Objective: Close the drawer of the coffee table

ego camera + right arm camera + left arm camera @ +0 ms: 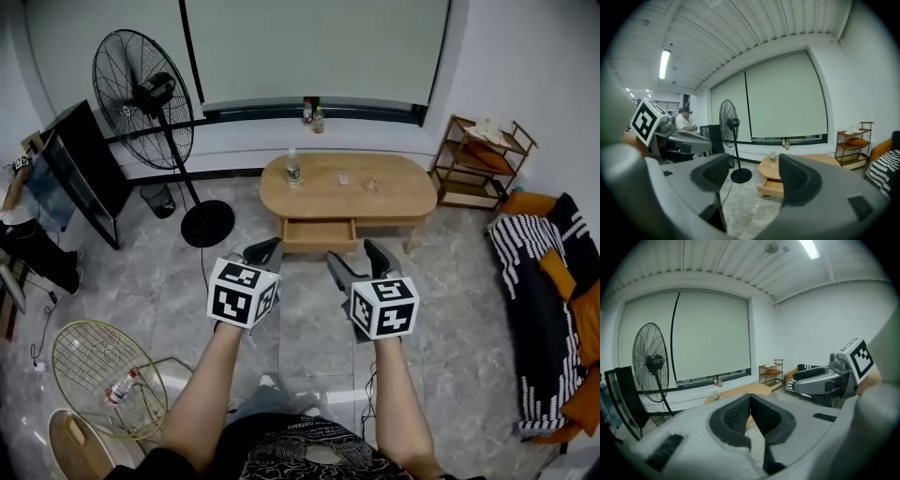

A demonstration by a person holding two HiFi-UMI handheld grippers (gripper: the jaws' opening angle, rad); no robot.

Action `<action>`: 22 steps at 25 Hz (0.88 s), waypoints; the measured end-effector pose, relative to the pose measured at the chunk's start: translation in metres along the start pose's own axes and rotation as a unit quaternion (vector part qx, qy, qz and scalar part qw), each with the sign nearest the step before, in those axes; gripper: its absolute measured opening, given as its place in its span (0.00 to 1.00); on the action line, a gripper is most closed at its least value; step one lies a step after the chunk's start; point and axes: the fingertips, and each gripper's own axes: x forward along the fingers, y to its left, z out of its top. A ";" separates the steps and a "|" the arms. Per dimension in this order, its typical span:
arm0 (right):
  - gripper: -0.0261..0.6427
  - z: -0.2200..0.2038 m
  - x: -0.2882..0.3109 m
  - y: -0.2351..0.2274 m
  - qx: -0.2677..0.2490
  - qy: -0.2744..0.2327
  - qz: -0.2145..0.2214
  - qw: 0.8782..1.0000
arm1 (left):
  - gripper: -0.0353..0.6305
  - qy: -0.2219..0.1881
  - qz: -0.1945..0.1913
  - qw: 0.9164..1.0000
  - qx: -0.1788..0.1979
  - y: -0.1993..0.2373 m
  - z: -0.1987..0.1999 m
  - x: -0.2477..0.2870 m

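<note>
The drawer [319, 232] stands pulled out of the front of the table [403, 187], under the middle of its oval wooden top, on the side that faces the two grippers; its inside looks bare. On the top, toward the left end, a clear bottle [292, 167] stands upright, and a few small bits lie near the middle, too small to tell. Both grippers hang over the grey floor [309, 323] in front of the table, apart from the drawer and touching nothing. The left gripper [750, 399] points at the drawer's left part with its jaws pressed together at the tips and nothing between them. The right gripper [754, 174] is just beside it, facing the drawer's right part, its jaws spread wide with only open floor and the drawer showing through the gap. Left of the table a tall black fan [142, 94] stands on a round base. Right of the table, by the wall, is a low wooden shelf [480, 161], and nearer on that side a sofa [553, 309] with a black-and-white striped cover. Behind the table, two small bottles [313, 113] stand on the sill under a drawn blind. Well off to the table's left a person [684, 122] stands by a dark panel.
</note>
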 end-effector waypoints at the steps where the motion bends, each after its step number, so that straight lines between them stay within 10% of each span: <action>1: 0.53 0.001 0.003 -0.001 -0.001 0.001 0.002 1.000 | 0.06 0.001 0.001 1.000 0.001 0.001 0.001 0.003; 22: 0.53 0.028 0.195 -0.078 -0.004 0.027 -0.007 1.000 | 0.06 0.010 -0.028 1.000 -0.003 0.125 0.031 0.179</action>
